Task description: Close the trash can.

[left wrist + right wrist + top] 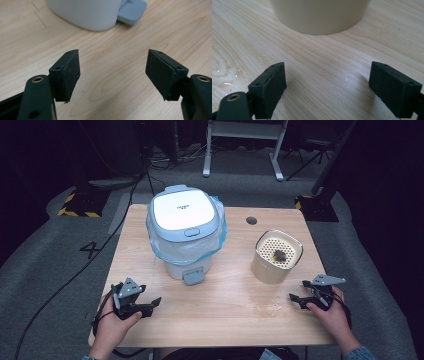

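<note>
While your right tool rested wide open and empty near the table front edge, the beige strainer cup stood upright just ahead of it and slightly toward the middle, a dark scrap lying on its perforated top. Seen along that tool's jaws, the cup's wall sat straight ahead, apart from both pads. Your left tool, equally wide and empty, faced the lidded bin with its blue liner instead, so the right hand looked the nearer for the cup.
</note>
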`<state>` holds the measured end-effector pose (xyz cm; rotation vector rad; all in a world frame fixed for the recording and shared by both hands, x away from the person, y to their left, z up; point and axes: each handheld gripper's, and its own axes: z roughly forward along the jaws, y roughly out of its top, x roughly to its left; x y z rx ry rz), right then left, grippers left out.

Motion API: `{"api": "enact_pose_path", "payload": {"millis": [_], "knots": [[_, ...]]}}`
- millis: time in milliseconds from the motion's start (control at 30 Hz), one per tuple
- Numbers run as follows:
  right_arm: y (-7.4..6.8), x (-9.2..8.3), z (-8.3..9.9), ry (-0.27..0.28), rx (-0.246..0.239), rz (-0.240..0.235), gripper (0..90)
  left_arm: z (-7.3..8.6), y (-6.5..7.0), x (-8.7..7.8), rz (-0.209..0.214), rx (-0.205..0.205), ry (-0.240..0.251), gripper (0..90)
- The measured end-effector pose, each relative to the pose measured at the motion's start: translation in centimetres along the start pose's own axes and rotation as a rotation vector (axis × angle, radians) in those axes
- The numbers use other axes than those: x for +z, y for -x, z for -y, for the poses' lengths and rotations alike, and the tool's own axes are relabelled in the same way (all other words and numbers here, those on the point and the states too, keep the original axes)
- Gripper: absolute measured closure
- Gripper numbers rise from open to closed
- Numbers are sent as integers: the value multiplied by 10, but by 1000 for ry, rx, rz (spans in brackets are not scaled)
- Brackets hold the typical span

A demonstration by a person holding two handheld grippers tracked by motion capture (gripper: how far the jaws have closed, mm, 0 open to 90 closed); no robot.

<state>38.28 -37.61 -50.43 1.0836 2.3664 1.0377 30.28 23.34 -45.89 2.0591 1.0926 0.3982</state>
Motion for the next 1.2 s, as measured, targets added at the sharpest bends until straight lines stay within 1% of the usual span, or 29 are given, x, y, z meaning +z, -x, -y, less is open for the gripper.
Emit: {"api": "enact_pose_path", "payload": {"millis": [100,167,300,400,467,500,533,667,733,767,800,833,867,967,1200], "knots": [[0,0,0,0,0,0,144,8,-1,10,-8,-4,-32,281],[0,0,0,0,0,0,144,13,-1,14,-15,0,-56,281],[0,0,0,0,0,0,144,19,0,21,-26,1,-77,278],[0,0,0,0,0,0,144,23,0,23,-54,22,-98,275],[0,0,0,0,0,0,145,25,1,25,-66,28,-117,276],[0,0,0,0,0,0,144,26,2,26,-76,28,-121,276],[0,0,0,0,0,0,144,26,2,27,-92,40,-130,276],[0,0,0,0,0,0,144,27,2,28,-104,33,-123,253],[0,0,0,0,0,0,144,28,0,31,-109,2,-104,223],[0,0,0,0,0,0,144,31,-1,35,-117,-17,-75,166],[0,0,0,0,0,0,144,30,-2,36,-112,-37,-79,124],[0,0,0,0,0,0,144,29,-2,38,-116,-47,-80,112],[0,0,0,0,0,0,144,28,-3,38,-116,-37,-86,94],[0,0,0,0,0,0,144,27,-3,40,-115,-37,-92,65],[0,0,0,0,0,0,144,27,-3,40,-115,-37,-93,63]]}}
